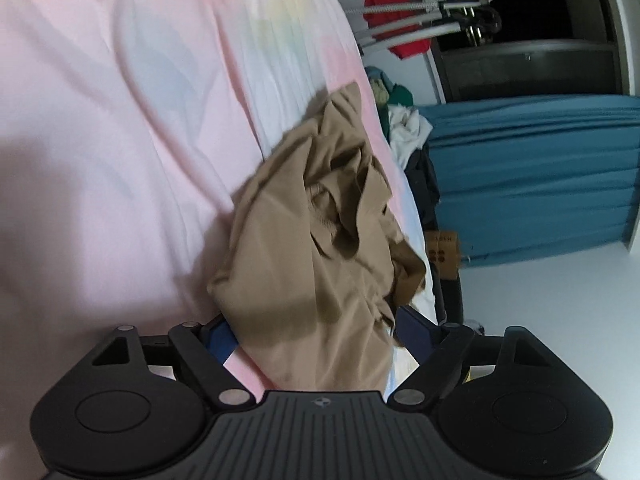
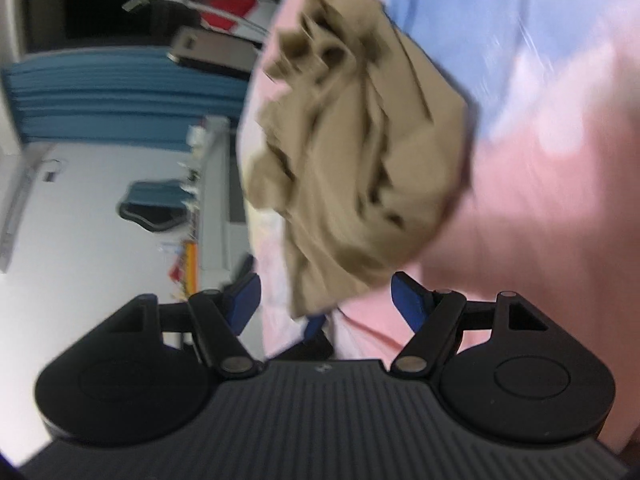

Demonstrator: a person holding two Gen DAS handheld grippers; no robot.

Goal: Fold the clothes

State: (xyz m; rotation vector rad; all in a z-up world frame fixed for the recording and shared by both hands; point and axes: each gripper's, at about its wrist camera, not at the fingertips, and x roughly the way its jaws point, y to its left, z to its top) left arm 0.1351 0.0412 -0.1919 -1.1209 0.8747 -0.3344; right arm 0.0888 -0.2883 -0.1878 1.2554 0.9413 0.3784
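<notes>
Garment: a crumpled tan garment [image 1: 320,216] is seen at frame centre in both wrist views, lying on the pink sheet [image 1: 100,140].
Left gripper [image 1: 316,332]: jaws are spread wide, with tan cloth lying between them, not clamped.
Right gripper [image 2: 326,300]: jaws are parted; the garment's lower edge [image 2: 316,300] hangs between them, blurred.
Background: a blue mattress [image 1: 532,176] is seen at right in the left view.

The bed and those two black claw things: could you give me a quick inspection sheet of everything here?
Surface: pink-and-pastel wrinkled bedsheet.
Job's things: crumpled tan fabric garment, unfolded, lying near the bed's edge.
Clutter: heap of green, white and dark clothes beside the bed.
Grippers: left gripper open, straddling the garment; right gripper open, view blurred.
Cables: nothing seen.
Surroundings: metal drying rack with red cloth, teal folded mattress, white floor.
</notes>
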